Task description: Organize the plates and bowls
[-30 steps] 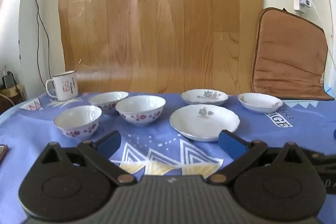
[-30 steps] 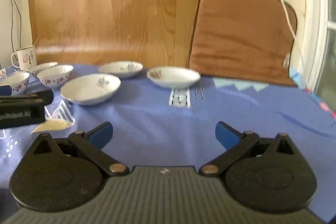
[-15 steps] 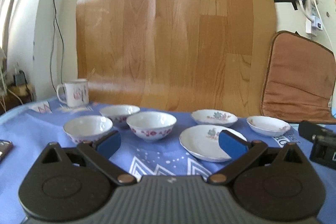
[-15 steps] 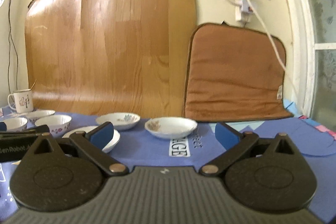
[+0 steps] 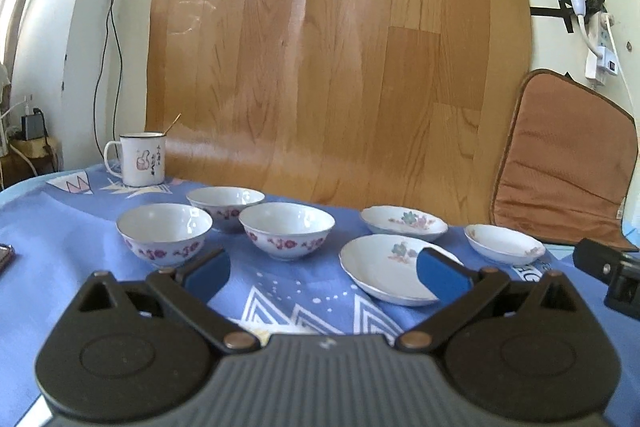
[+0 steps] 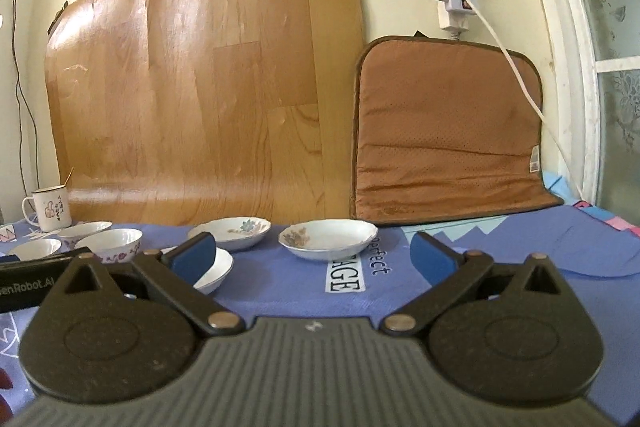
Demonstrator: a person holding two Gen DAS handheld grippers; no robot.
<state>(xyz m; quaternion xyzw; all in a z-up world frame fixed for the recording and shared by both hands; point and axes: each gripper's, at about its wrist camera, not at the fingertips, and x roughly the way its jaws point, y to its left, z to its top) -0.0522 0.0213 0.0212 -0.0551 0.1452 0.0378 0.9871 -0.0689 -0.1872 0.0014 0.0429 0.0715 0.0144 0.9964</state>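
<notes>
Blue tablecloth (image 5: pixel 60 227) nearer — both grippers (image 5: pixel 324 271) (image 6: pixel 312 259) lowered, jaws spread.

The blue cloth (image 6: pixel 500 247) on the bench bears a white patch reading "AGE" (image 6: pixel 345 278), with "perfect" (image 6: pixel 378 254) beside it. The left gripper (image 6: pixel 24 285) body shows "enRobot.AI"; the mug's (image 5: pixel 140 159) characters are illegible.

Left gripper (image 5: pixel 323 265) nearer the bowls, right gripper (image 6: pixel 312 255) levelled, nearer the plates.

Three bowls (image 5: pixel 286 231) sit left of three plates (image 5: pixel 394 267) on the blue cloth (image 5: pixel 60 219), mug (image 5: pixel 140 159) behind.
</notes>
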